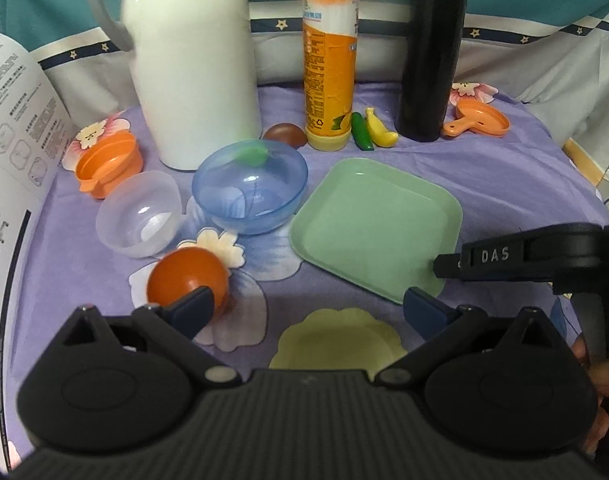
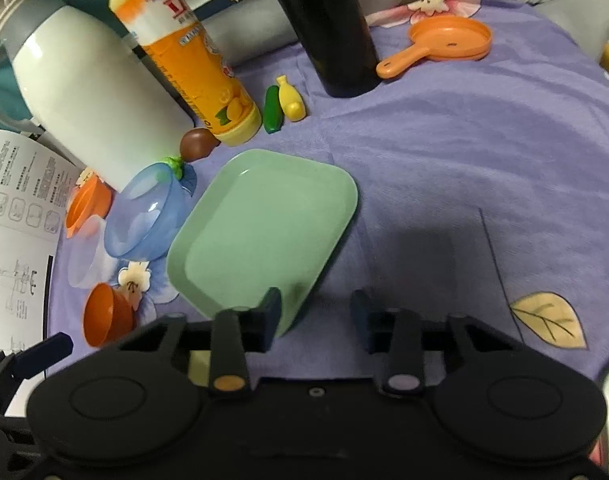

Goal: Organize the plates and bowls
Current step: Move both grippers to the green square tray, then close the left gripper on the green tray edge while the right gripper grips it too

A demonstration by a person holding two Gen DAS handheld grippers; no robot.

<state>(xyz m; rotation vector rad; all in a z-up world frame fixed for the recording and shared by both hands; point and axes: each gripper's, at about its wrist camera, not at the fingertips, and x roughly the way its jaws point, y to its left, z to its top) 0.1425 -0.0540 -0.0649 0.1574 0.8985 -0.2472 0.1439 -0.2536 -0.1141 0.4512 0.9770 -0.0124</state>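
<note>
Straddling green plate (image 2: 260,232) near corner, right claw (image 2: 316,312) narrow, not gripping yet.

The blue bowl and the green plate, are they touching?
Apart. The left wrist view shows purple cloth between the blue bowl and the green plate.

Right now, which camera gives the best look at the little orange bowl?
The left wrist view: the small orange bowl lies near its middle, tipped, one fingertip overlapping its near rim. In the right wrist view the bowl is small at the left edge, distorted, though its hollow shows.
</note>
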